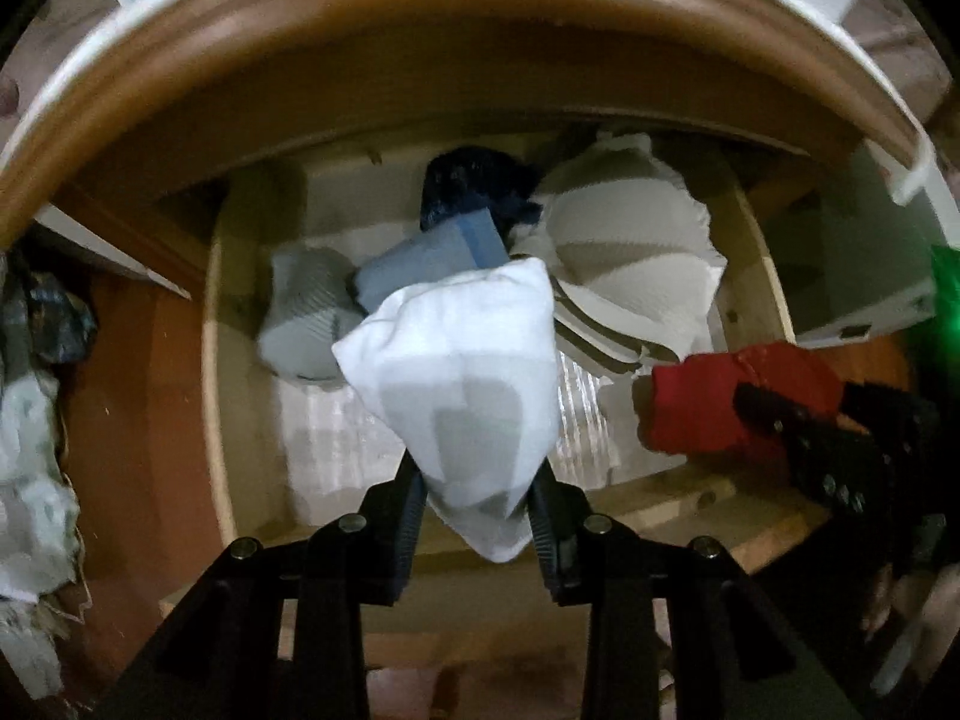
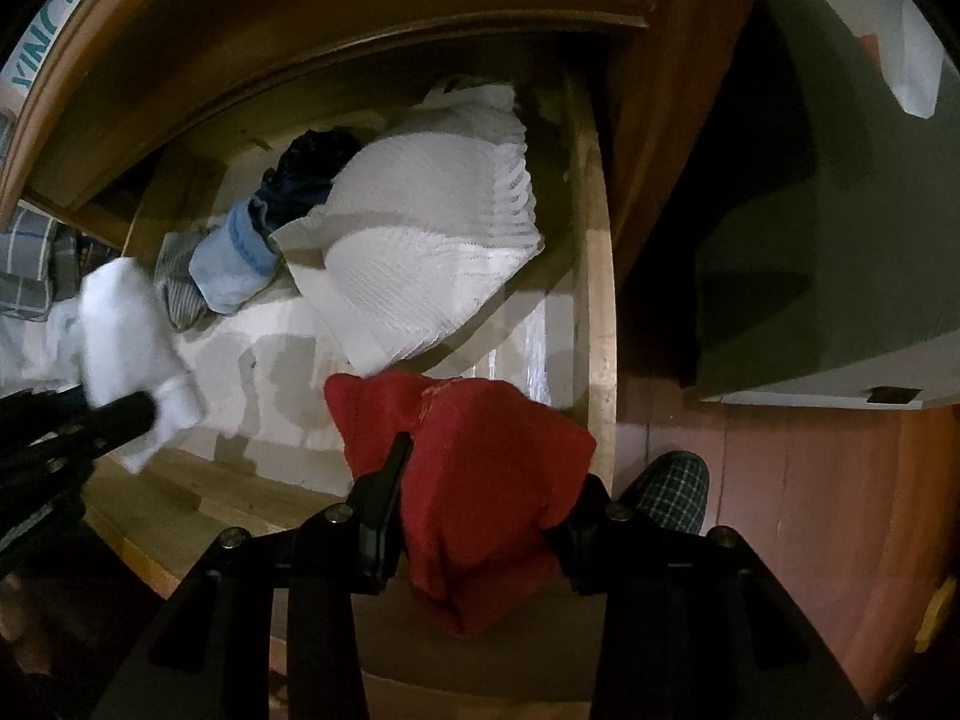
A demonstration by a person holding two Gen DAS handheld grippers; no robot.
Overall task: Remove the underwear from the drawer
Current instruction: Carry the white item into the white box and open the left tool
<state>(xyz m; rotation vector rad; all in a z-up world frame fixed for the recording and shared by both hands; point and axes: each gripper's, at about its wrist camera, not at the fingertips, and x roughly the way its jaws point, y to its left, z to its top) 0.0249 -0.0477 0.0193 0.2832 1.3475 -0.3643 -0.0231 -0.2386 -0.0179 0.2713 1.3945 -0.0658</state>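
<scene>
An open wooden drawer [image 1: 219, 372] [image 2: 594, 300] lies below both grippers. My left gripper [image 1: 477, 480] is shut on a white piece of underwear [image 1: 462, 372], which hangs bunched above the drawer; the right wrist view shows this white bundle [image 2: 132, 342] at the left. My right gripper [image 2: 480, 480] is shut on a red piece of underwear [image 2: 480, 480], which shows at the right edge of the drawer as a red bundle [image 1: 720, 402]. Left inside the drawer are a ribbed white garment [image 1: 636, 264] [image 2: 432, 252], a light blue piece [image 1: 420, 264] [image 2: 231, 267], a dark navy piece [image 1: 474, 186] [image 2: 306, 168] and a grey striped piece [image 1: 306, 312] [image 2: 177, 288].
The brown cabinet front [image 1: 420, 36] arches over the drawer. A grey-white box [image 2: 840, 240] stands on the reddish floor at the right. A plaid slipper [image 2: 672, 492] of the person shows beside the drawer's right wall. Crumpled cloth and plastic [image 1: 36, 420] lie on the left.
</scene>
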